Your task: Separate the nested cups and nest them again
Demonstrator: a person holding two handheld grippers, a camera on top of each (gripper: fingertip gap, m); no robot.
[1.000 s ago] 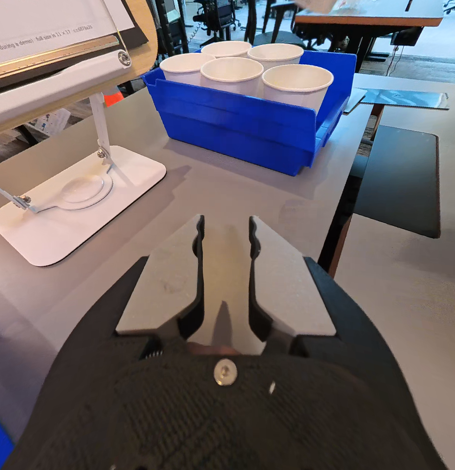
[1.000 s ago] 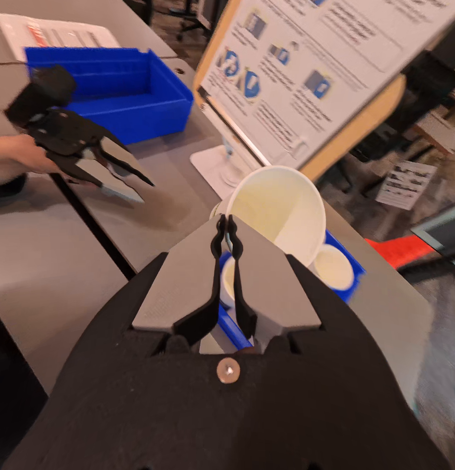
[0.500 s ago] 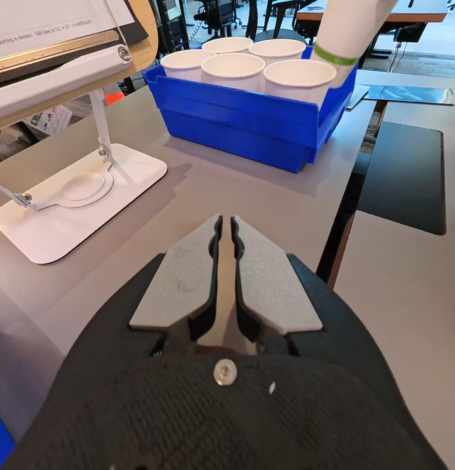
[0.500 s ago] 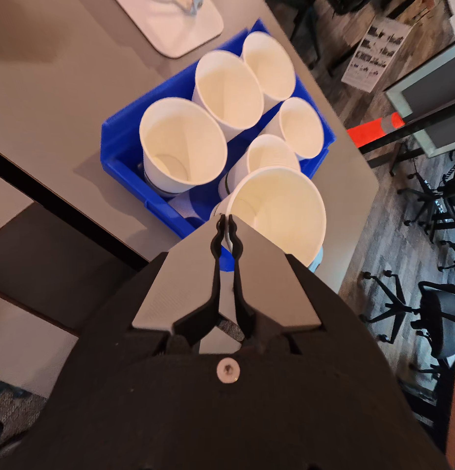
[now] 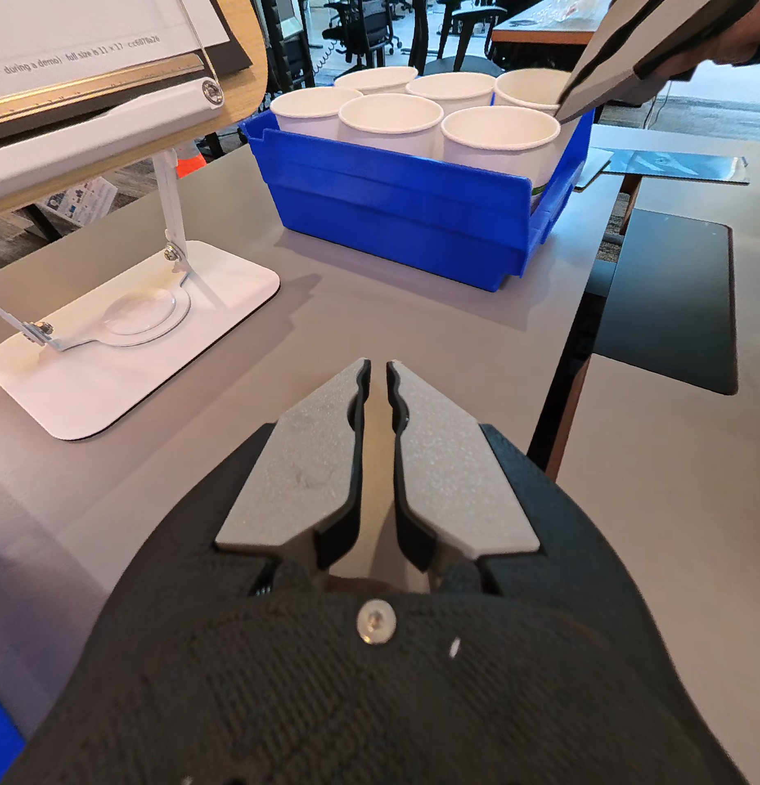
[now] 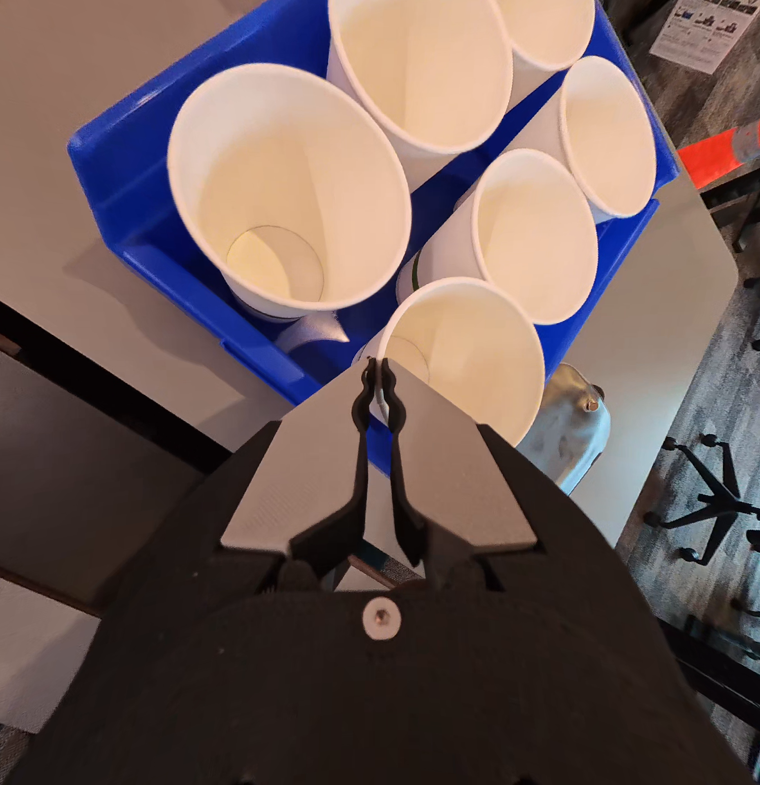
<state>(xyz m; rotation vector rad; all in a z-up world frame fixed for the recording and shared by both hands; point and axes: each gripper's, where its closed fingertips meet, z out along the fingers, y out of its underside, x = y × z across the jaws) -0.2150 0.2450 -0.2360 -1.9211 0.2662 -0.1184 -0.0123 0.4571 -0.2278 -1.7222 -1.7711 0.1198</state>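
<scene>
A blue bin [image 5: 391, 204] on the grey table [image 5: 370, 306] holds several white paper cups [image 5: 389, 117] standing upright. My right gripper [image 6: 376, 361] is shut on the rim of one white cup [image 6: 467, 352], which sits low in the near corner of the bin [image 6: 123, 212] beside the other cups [image 6: 285, 187]. The left wrist view shows that gripper [image 5: 565, 112] pinching the cup [image 5: 527, 89] at the bin's far right corner. My left gripper [image 5: 378, 365] hovers over bare table in front of the bin, its jaws almost together and empty.
A white document stand [image 5: 115, 340] with a tilted board stands left of the bin. A gap and a dark panel [image 5: 667, 297] lie to the right of the table edge. An orange cone [image 6: 726, 153] and office chairs [image 6: 718, 501] are on the floor beyond. The gap from one gripper's tips to the other's is roughly 30 cm.
My right gripper swung over the bin and lowered its cup into the corner. My left gripper closed from open to nearly shut and moved slightly closer to the bin.
</scene>
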